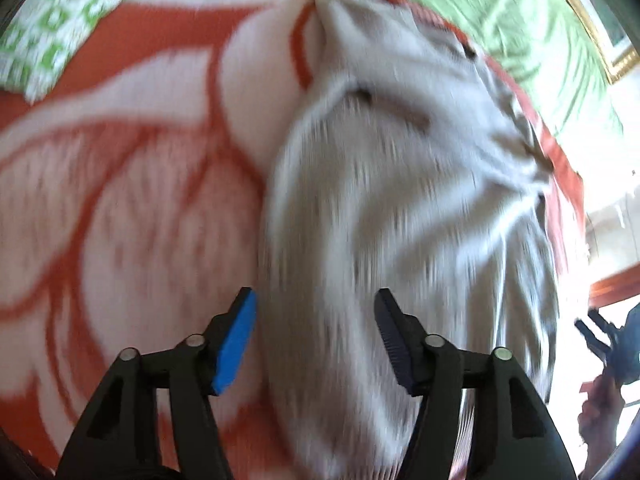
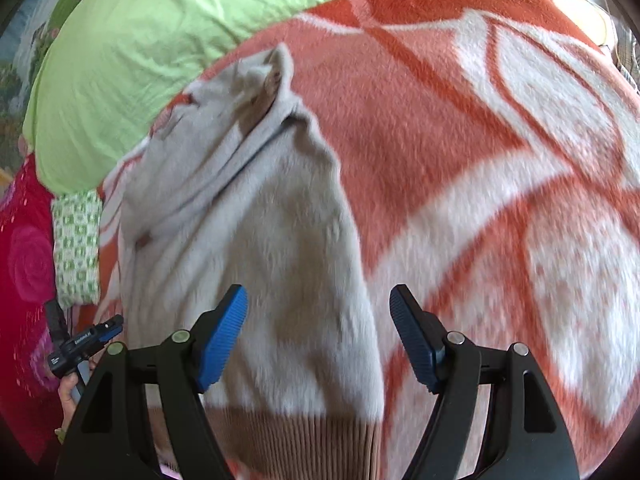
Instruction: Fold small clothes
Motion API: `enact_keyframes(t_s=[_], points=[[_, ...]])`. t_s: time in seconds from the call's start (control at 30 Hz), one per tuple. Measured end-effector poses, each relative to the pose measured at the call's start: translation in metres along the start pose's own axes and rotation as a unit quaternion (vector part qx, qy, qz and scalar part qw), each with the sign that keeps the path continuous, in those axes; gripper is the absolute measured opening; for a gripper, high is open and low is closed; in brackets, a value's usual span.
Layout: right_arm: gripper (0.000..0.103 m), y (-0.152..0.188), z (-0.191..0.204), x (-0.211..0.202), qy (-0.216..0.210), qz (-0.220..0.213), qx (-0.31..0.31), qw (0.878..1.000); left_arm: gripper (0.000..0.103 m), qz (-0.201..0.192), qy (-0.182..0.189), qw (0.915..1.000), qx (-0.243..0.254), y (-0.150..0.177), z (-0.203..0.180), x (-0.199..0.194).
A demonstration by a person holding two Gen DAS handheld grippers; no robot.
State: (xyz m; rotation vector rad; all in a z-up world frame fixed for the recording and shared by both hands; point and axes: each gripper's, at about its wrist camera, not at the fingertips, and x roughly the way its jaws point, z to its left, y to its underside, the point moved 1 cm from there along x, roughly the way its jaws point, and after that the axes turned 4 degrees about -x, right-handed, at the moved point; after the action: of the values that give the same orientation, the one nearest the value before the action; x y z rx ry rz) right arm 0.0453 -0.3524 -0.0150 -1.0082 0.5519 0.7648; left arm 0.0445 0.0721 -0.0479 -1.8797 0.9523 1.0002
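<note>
Now the left gripper (image 1: pixel 316 336) hangs over the bed with its jaws spread and nothing pinched — the pads stand clear of the cloth, though the pale sweater (image 1: pixel 400 208) passes under the gap between them. From this gripper the garment runs away toward twelve o'clock and bends to about one o'clock. Its near end fills the space at six o'clock, its far, bunched end lies up by the green sheet (image 1: pixel 500 20). The left wrist view is smeared, so finer detail of the weave cannot be read.

The right gripper (image 2: pixel 318 336) is likewise spread and empty. Seen from it, the sweater (image 2: pixel 256 240) lies from six o'clock up to about eleven o'clock, with its right edge running just inside the right finger's line. The ribbed tan hem (image 2: pixel 304 432) sits closest, directly under the jaws, and the crumpled collar end is farthest away. The long axis thus points away from both grippers, and each has the hem end nearer than the collar. I judge the right one better placed over the hem's corner.

The sweater looks soft and fuzzy, cream-grey with a darker tan ribbed band. It seems already doubled lengthwise into a narrow strip, wrinkled near the top — it rests on an orange-and-white blanket (image 2: pixel 500 160) spread across the bed.
</note>
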Motion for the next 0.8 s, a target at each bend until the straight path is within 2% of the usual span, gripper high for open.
enact_keyframes(t_s=[0.13,0.27,0.33,0.4,0.5,0.6,0.63,0.67,0.7,0.73,0.77,0.8], points=[[0.074,0.025,-0.004,-0.001,-0.013,0.016,0.000,1.000,0.073,0.044,0.014,0.9987,-0.021,0.054,0.012,-0.002],[0.074,0.049,-0.016,0.016,-0.040,0.057,0.011,0.998,0.077,0.050,0.018,0.9981,-0.032,0.100,0.010,-0.008],[0.074,0.062,-0.019,0.027,-0.059,0.081,0.009,0.995,0.077,0.054,0.012,0.9980,-0.030,0.117,0.005,-0.008],[0.074,0.072,-0.017,0.027,-0.088,0.084,-0.003,0.993,0.075,0.052,0.006,0.9983,-0.027,0.132,0.001,-0.009],[0.073,0.082,-0.011,0.027,-0.128,0.092,-0.037,0.987,0.073,0.047,-0.015,0.9987,-0.008,0.134,-0.010,-0.003],[0.066,0.084,-0.013,0.033,-0.139,0.091,-0.043,0.985,0.056,0.049,-0.005,0.9987,-0.012,0.132,-0.018,0.003],[0.058,0.083,-0.015,0.035,-0.141,0.090,-0.039,0.985,0.049,0.049,-0.003,0.9987,-0.014,0.131,-0.019,0.004],[0.041,0.081,-0.019,0.036,-0.145,0.087,-0.029,0.985,0.035,0.048,-0.001,0.9987,-0.016,0.130,-0.020,0.005],[0.033,0.080,-0.024,0.038,-0.149,0.084,-0.018,0.985,0.028,0.042,-0.001,0.9989,-0.021,0.130,-0.021,0.007],[0.013,0.080,-0.030,0.042,-0.152,0.086,-0.003,0.985,0.016,0.041,0.000,0.9988,-0.026,0.129,-0.019,0.006],[0.011,0.081,-0.036,0.043,-0.159,0.088,0.010,0.983,0.010,0.037,0.000,0.9987,-0.035,0.129,-0.018,0.005],[0.010,0.082,-0.040,0.042,-0.168,0.084,0.018,0.982,0.008,0.032,0.003,0.9986,-0.043,0.130,-0.016,0.002]])
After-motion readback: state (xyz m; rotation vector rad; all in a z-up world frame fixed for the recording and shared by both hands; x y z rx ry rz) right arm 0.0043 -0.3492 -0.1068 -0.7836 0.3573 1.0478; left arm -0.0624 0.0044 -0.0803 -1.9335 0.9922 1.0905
